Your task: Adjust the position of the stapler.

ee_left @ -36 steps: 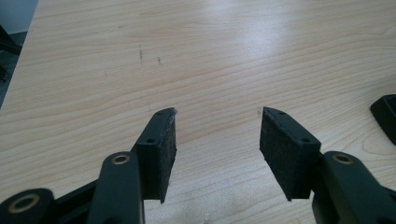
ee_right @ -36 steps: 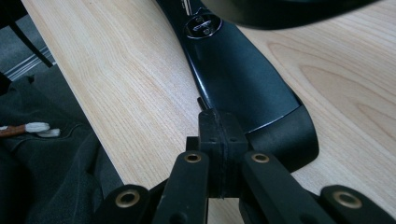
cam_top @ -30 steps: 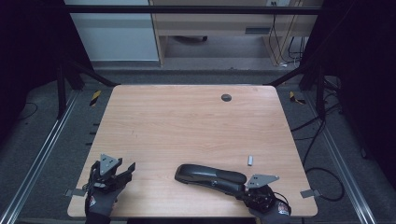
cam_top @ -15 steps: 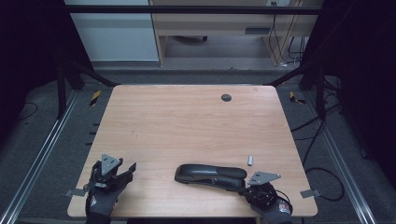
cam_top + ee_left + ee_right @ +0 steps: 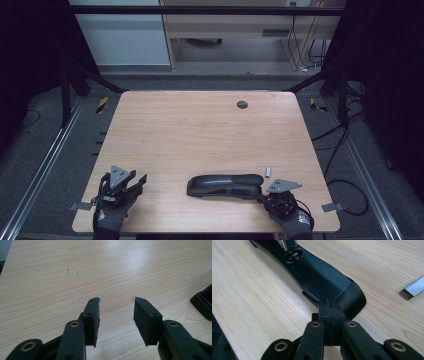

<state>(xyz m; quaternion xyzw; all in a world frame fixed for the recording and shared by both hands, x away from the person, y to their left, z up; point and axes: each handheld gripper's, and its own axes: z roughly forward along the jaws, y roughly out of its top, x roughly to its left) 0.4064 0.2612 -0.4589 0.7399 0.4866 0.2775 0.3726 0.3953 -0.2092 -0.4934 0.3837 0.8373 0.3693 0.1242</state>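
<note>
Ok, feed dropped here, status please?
Left gripper open over bare table. Right gripper shut at stapler end. Staple strip lies apart.

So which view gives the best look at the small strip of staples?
The right gripper view: the staple strip lies close, its silver ridged side clear on the wood. The high view shows it as a tiny pale sliver beside the black stapler.

The long black plastic stapler (image 5: 226,185) now lies level across the lower middle of the high view, no longer slanting down to the right, and the right gripper (image 5: 265,196) behind it sits slightly higher.
</note>
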